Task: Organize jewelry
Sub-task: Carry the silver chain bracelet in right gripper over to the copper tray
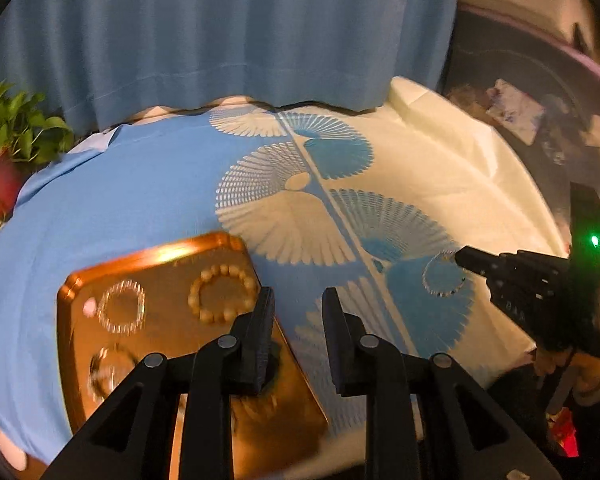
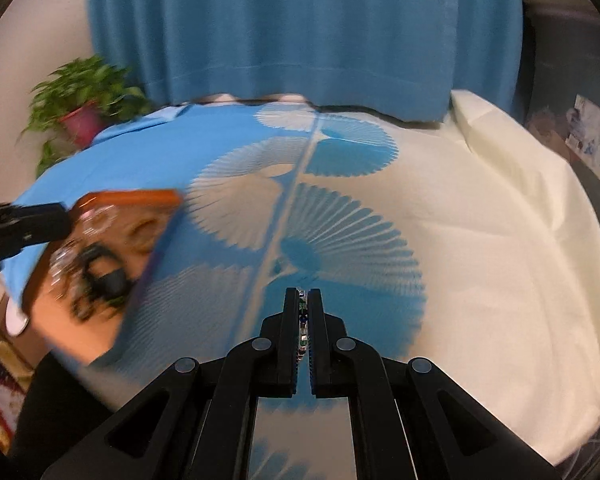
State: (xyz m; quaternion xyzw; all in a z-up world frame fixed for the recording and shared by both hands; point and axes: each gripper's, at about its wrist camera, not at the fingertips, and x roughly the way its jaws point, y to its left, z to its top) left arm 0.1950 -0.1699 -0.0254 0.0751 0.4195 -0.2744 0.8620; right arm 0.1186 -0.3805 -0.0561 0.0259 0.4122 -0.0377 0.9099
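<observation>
Left gripper [image 1: 298, 300]: jaws slightly spread, nothing between them, over the right edge of the tray [image 1: 100, 276]. Tray sits on the blue half of the cloth [image 1: 120, 200] and holds a bead bracelet [image 1: 223, 294] and clear bracelets [image 1: 121, 307]. Right gripper [image 2: 303, 294]: jaws pinching a crystal bracelet [image 2: 302, 322] above the cloth's middle.

A cloth [image 1: 140, 200] covers the whole surface, plain blue on the left, cream on the right, with a band of blue and cream fan shapes down the middle. A shiny copper tray [image 1: 172, 264] lies on the blue part near the front edge. A clear bead bracelet [image 1: 444, 274] hangs just above the fan pattern on the right.
</observation>
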